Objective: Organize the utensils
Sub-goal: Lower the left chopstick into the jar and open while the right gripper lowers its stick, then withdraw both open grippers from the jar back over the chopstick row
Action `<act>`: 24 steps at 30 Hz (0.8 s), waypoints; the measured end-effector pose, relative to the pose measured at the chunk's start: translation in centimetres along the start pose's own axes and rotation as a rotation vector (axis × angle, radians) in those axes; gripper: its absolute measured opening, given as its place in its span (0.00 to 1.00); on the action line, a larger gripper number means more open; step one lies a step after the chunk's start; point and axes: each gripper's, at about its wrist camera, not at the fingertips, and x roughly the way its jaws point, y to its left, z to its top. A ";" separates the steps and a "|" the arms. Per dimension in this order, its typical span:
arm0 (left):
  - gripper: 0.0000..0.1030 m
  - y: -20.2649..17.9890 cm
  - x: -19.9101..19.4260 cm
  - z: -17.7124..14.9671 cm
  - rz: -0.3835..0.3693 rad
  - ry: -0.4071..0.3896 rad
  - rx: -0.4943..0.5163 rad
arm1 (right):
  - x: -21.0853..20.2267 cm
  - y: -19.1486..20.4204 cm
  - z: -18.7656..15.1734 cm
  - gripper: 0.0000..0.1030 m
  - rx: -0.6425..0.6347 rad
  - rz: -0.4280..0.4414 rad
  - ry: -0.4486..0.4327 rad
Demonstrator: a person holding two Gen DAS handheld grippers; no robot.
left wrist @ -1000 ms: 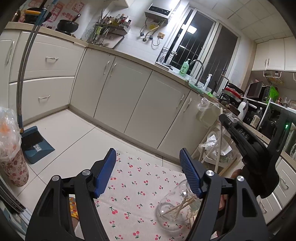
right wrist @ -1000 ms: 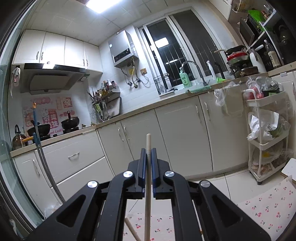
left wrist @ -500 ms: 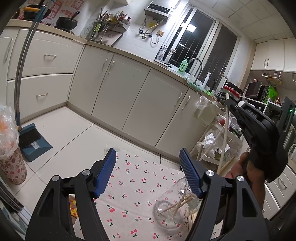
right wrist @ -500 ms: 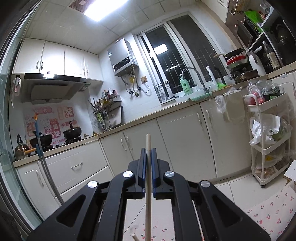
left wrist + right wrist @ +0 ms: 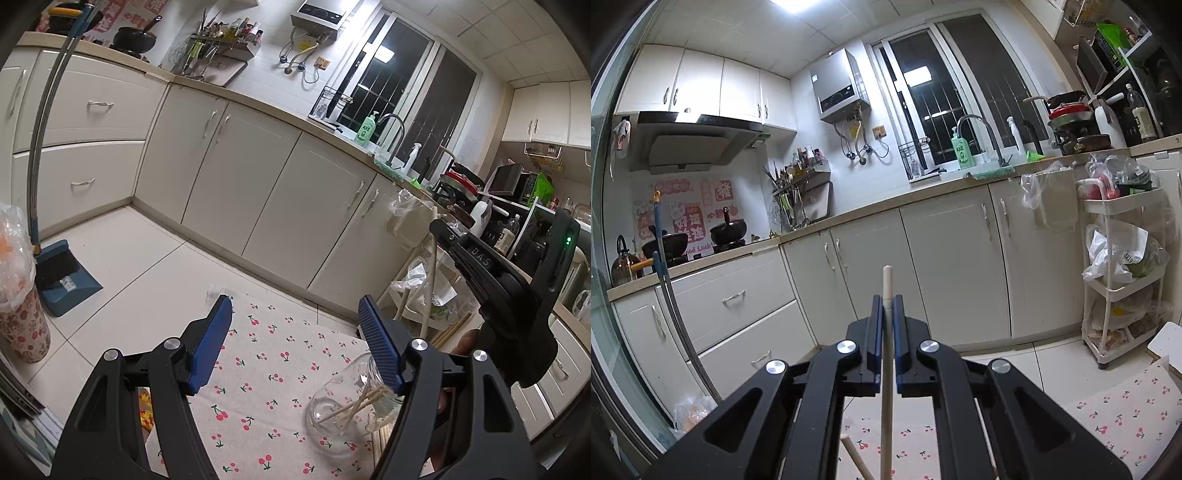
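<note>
A clear glass jar with a few wooden chopsticks in it stands on a cherry-print cloth on the floor. My left gripper is open and empty above the cloth, the jar just below its right finger. My right gripper is shut on a pale wooden chopstick held upright. In the left wrist view the right gripper is up at the right above the jar, with the chopstick hanging from it. The end of a second stick shows below the right gripper.
White kitchen cabinets run along the back. A blue dustpan and broom stand at the left beside a floral bin. A white trolley with bags stands at the right. More wooden sticks lie by the trolley.
The right gripper with its chopstick has lifted and tilted up a little, then eased back. The left gripper has stayed open over the cloth by the jar.
</note>
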 end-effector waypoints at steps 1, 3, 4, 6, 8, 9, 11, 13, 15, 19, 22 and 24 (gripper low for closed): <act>0.65 -0.1 0.0 0.0 0.001 0.000 0.001 | 0.2 -0.1 -0.1 0.06 0.003 0.000 0.000; 0.65 -0.1 0.0 -0.1 0.001 0.001 0.000 | 0.2 -0.4 -0.1 0.06 0.012 0.000 0.004; 0.65 -0.1 0.0 0.0 0.001 0.000 -0.001 | 0.1 -0.5 -0.3 0.06 0.011 0.001 0.002; 0.65 0.0 0.0 0.0 0.001 0.000 -0.002 | -0.3 -0.5 -0.3 0.06 0.005 0.004 0.009; 0.65 0.1 0.1 0.0 0.002 0.001 -0.006 | -0.9 -0.5 -0.6 0.06 -0.005 0.008 0.014; 0.65 0.1 0.1 -0.1 0.003 0.001 -0.008 | -1.2 -0.6 -0.9 0.06 -0.007 0.011 0.019; 0.65 0.1 0.1 -0.1 0.005 0.002 -0.009 | -1.9 -0.5 -1.4 0.06 -0.024 0.015 0.024; 0.65 0.1 0.1 -0.2 0.008 0.003 -0.007 | -2.3 -0.6 -1.7 0.06 -0.020 0.018 0.039; 0.66 0.0 0.2 -0.3 0.010 0.005 -0.003 | -2.8 -0.7 -2.2 0.06 -0.031 0.022 0.056; 0.66 -0.2 0.4 -0.4 0.016 0.010 0.007 | -3.6 -0.5 -2.8 0.06 -0.058 0.026 0.077; 0.66 -0.4 0.5 -0.6 0.021 0.015 0.012 | -4.1 -0.2 -2.8 0.06 -0.080 0.029 0.088; 0.66 -0.5 0.5 -0.7 0.026 0.016 0.016 | -4.1 -0.2 -2.7 0.13 -0.087 0.031 0.098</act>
